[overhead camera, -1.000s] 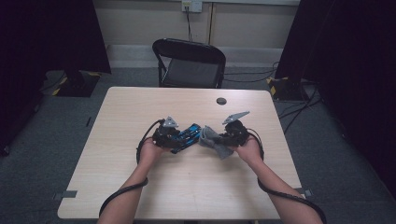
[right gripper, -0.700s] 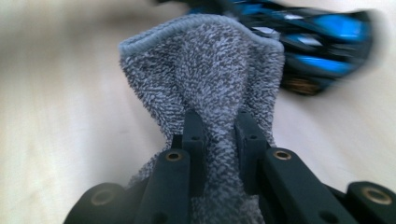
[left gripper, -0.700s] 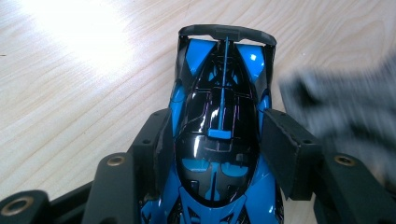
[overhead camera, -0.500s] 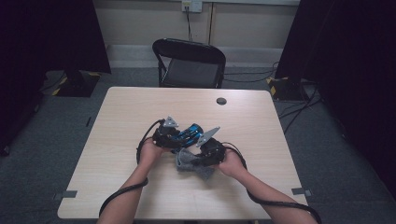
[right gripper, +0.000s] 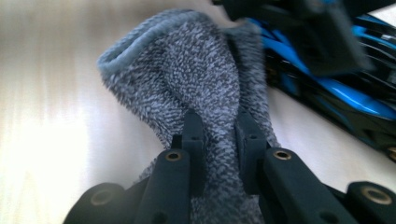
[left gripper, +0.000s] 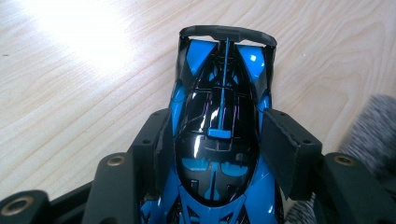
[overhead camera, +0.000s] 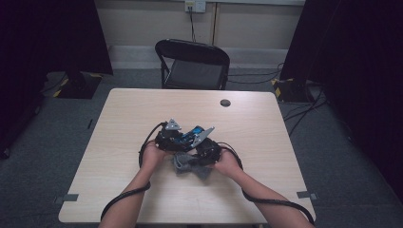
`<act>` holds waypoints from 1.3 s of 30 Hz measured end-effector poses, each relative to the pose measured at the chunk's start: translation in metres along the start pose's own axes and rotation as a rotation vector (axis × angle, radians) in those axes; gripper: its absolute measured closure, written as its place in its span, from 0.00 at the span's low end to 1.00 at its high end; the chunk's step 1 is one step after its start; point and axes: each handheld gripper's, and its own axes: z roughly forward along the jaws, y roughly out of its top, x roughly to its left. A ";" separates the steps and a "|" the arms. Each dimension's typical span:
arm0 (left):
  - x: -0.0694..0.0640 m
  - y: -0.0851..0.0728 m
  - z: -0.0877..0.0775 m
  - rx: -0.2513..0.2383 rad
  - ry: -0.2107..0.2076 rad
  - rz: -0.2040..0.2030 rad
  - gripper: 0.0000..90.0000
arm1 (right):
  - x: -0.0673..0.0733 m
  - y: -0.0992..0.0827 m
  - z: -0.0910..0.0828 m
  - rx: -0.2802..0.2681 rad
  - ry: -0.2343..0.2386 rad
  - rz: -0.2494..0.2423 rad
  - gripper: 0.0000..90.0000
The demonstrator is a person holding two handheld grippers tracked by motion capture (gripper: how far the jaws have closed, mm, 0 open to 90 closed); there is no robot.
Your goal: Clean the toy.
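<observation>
Two grippers meet near the middle of a pale wooden table point(overhead camera: 119, 190), which stands on grey carpet in a dim room. At 12 o'clock from the table a black folding chair point(overhead camera: 192, 64) is pushed close to it, and behind the chair a cream wall has a socket point(overhead camera: 195, 5) with a cable hanging down. Dark curtains point(overhead camera: 47, 38) hang at both sides. A small black disc point(overhead camera: 225, 102) lies on the table at about 1 o'clock from the hands.

The left gripper point(left gripper: 219, 140) is about half closed on a blue and black toy car point(left gripper: 219, 116); its two pads press on the sides of the car at the cabin, at 9 and 3 o'clock, and the rear wing points to 12 o'clock, away from the jaws. In the high view the car point(overhead camera: 186, 137) is just above the hands.

The right gripper point(right gripper: 219, 140) is closed tightly on a grey fluffy cloth point(right gripper: 187, 74), which is pinched between the pads and rises to 12 o'clock. The cloth point(overhead camera: 186, 164) touches the car at its side, at 6 o'clock from the car in the high view
</observation>
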 end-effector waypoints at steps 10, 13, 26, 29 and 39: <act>0.000 -0.001 0.000 0.005 -0.014 -0.007 0.50 | -0.023 -0.011 -0.011 0.000 -0.065 0.060 0.86; 0.000 -0.001 0.000 0.007 -0.013 -0.007 0.50 | -0.028 -0.015 -0.015 0.000 -0.081 0.073 0.86; -0.001 -0.001 -0.001 0.007 -0.010 -0.005 0.50 | -0.048 -0.029 -0.030 0.001 -0.168 0.125 0.86; -0.001 -0.001 -0.001 0.006 -0.010 -0.006 0.50 | -0.051 -0.032 -0.033 0.003 -0.183 0.137 0.86; -0.001 -0.001 -0.001 0.007 -0.010 -0.009 0.50 | -0.059 -0.039 -0.039 0.003 -0.223 0.158 0.86</act>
